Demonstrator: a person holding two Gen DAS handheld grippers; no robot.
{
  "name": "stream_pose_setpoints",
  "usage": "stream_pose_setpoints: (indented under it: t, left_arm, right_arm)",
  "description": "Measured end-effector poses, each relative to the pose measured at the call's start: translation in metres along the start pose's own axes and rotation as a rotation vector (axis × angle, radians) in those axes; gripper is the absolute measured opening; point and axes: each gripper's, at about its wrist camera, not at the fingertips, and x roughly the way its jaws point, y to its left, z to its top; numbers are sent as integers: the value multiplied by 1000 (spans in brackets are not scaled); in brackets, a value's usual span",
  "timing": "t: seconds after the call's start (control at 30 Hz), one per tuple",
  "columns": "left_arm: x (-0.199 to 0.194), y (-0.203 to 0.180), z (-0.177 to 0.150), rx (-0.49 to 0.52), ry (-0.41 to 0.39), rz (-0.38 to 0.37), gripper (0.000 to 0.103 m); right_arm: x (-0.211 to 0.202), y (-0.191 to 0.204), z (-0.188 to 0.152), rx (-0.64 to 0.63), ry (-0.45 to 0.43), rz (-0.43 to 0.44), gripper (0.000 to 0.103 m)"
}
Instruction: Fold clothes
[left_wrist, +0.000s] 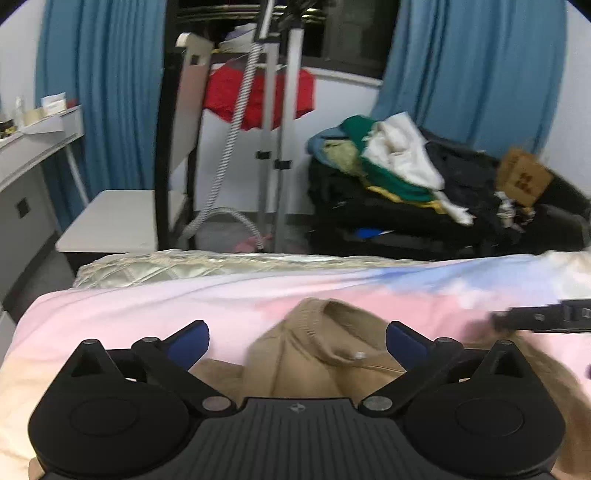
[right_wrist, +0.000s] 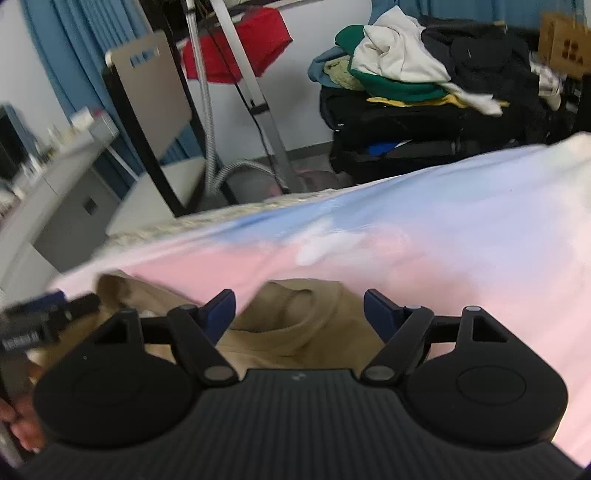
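Left wrist view: my left gripper (left_wrist: 297, 345) is spread wide, holding nothing, over the tan garment (left_wrist: 317, 354) lying on the pink-and-blue bedsheet (left_wrist: 147, 306). Cardboard box (left_wrist: 522, 177) bears dark print, unreadable. Bed edge runs just beyond; clothes pile (left_wrist: 399, 173) behind.

Right wrist view: my right gripper (right_wrist: 299, 312) is also wide, empty, above the garment's collar (right_wrist: 295, 314). Bare sheet extends right. My left gripper's label is blurred.

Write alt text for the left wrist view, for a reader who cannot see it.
The open left gripper hovers over a tan garment lying on a pink and blue bedsheet. Beyond the bed stand a clothes pile, blue curtains and a red cloth on a rack.
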Motion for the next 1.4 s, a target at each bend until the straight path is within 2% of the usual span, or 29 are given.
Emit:
stream_pose_setpoints:
  t: [0.13,0.2,0.27,0.43,0.6,0.73,0.77,0.83,0.9,0.97,1.03,1.17,1.23,1.27,1.33,1.4]
  left_arm:
    - [-48,10,-10,-57,-48,-74,103]
    - [-81,27,-24,-142,-92,-113,103]
    - [-113,49,-41,-252,-116,-121,103]
    - [-181,119,-106,-595,-174,-106,103]
    - [-212,167,-178,-895,-185,-92,97]
    - [-214,183,-210,-1045,-184,-91,87]
    - [-213,184,-215,-1057,-188,-92,84]
    - [-206,185,-222,-1081,-184,-77,75]
    - [-195,185,-226,-1087,-170,-80,63]
    - [-182,183,-228,-1074,-159,-89,55]
    - [-170,179,-226,-1035,-169,-73,52]
    - [-148,169,-215,-938,-188,-66,37]
    - [-139,166,-208,-887,-188,-76,22]
    - [-134,164,-205,-863,-187,-82,9]
    - [-127,162,-200,-846,-177,-98,4]
    - [-132,162,-194,-828,-217,-103,2]
  right_arm:
    - [-30,3,-12,49,-43,42,78]
    - [-57,5,-27,60,-85,43,78]
    - [-83,5,-46,75,-124,44,78]
    - [-153,6,-113,120,-144,15,78]
    - [-220,16,-179,181,-195,79,78]
    - [-253,22,-223,190,-251,131,74]
    - [-253,20,-231,198,-247,138,70]
    - [-247,15,-242,231,-233,163,69]
    - [-240,10,-250,259,-212,183,52]
    - [-226,8,-252,265,-168,182,46]
    - [-214,7,-252,269,-152,182,45]
    - [-195,5,-254,286,-125,196,45]
    - [-188,5,-255,286,-115,199,45]
    - [-185,4,-255,290,-111,197,45]
    - [-180,0,-257,303,-101,190,45]
    - [-176,-3,-258,323,-90,187,45]
